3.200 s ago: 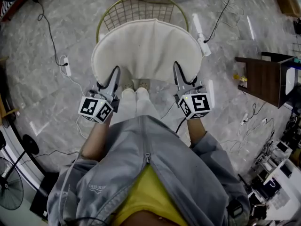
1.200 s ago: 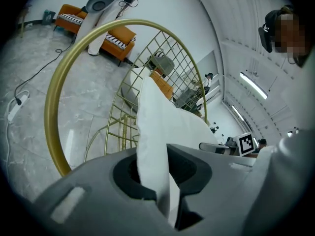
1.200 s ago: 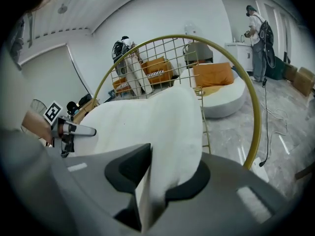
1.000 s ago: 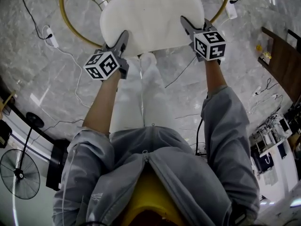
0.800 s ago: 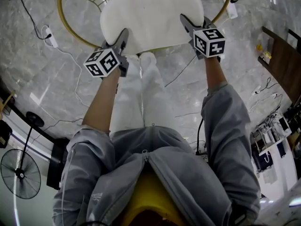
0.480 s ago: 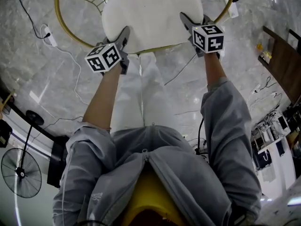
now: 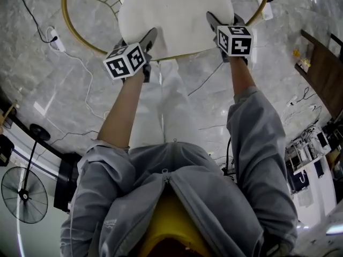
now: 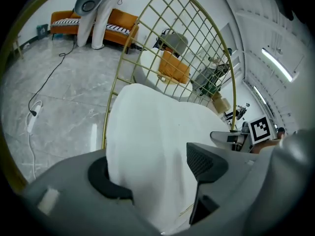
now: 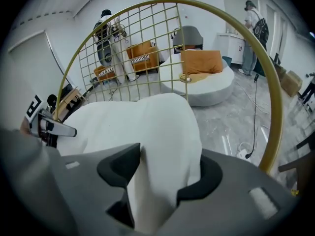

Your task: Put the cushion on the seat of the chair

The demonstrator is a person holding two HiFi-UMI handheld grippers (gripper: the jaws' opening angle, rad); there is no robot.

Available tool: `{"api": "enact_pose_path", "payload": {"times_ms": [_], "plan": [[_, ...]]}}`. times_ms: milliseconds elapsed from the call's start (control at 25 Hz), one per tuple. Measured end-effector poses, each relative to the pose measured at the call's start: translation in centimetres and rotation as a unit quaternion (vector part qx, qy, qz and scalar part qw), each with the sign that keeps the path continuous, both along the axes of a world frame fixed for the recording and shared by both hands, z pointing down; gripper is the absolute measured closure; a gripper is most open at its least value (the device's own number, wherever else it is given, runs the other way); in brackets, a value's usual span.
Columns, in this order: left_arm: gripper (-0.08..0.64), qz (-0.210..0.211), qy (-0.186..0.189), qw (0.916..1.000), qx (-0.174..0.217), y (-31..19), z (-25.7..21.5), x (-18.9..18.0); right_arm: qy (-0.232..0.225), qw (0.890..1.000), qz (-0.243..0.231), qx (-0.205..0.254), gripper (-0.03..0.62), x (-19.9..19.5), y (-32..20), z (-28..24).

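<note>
No words or numbers can be read here.

The only signs are black-and-white square code patterns on the faces of the left marker cube (image 7: 126,61) and the right marker cube (image 7: 234,40). They carry no letters or digits. One such pattern also shows at the right edge of the left gripper view. A faint line of print (image 7: 111,217) on the grey jacket (image 7: 214,197) is too small to read.
</note>
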State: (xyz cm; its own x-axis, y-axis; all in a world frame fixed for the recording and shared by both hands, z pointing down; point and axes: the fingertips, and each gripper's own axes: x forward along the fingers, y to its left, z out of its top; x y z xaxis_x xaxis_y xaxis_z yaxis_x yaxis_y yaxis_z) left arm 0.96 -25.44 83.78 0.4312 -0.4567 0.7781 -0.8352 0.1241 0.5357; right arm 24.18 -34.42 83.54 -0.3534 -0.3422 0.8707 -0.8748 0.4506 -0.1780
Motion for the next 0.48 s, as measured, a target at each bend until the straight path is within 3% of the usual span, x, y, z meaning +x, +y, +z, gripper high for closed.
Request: {"api": "enact_pose_path", "payload": {"times_ms": [240,480], "plan": [[0.132,-0.025,-0.037,0.9989,0.014,0.1,-1.0,-1.1,0.044,0.998,0.031,0.038,0.268,1.6,-1.3,-0.8],[0.110,-0.049,-0.107,0.9922,0.041,0.5,-3.0,-4.0,0.070,0.993,0.047,0.083,0.233,2.9,-2.0,-2.9]]}}
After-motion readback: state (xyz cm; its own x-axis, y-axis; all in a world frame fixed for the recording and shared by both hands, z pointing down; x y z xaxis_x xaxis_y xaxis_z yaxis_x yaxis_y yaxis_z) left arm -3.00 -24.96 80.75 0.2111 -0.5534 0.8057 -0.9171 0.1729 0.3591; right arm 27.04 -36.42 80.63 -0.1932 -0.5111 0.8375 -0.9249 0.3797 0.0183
